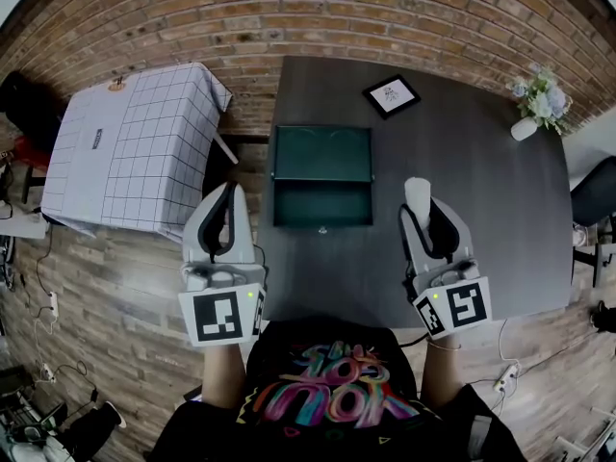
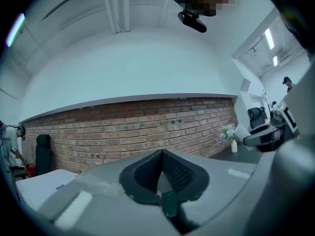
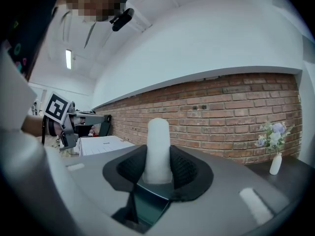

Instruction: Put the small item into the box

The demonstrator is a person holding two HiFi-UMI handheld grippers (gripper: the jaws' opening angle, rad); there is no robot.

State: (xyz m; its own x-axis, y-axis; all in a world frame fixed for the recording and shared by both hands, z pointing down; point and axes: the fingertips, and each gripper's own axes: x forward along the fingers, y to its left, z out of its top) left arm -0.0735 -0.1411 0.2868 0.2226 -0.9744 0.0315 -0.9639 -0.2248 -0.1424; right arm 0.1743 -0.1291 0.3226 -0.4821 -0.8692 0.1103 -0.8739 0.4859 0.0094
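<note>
A dark green box (image 1: 322, 205) lies open on the dark table (image 1: 481, 191), its lid folded back toward the brick wall. My right gripper (image 1: 424, 207) hovers to the right of the box, shut on a small white cylinder (image 1: 417, 194) that sticks out past its tips. In the right gripper view the white cylinder (image 3: 158, 132) stands upright between the black pads (image 3: 184, 168) of my right gripper (image 3: 158, 157). My left gripper (image 1: 231, 192) hangs off the table's left edge, beside the box. Its black pads (image 2: 179, 171) meet with nothing between them, so my left gripper (image 2: 161, 155) is shut.
A framed picture (image 1: 391, 95) lies at the back of the table, and a white vase of flowers (image 1: 534, 104) stands at its far right corner. A white grid-patterned table (image 1: 135, 152) stands to the left. A dark chair (image 1: 597, 191) is at the right edge.
</note>
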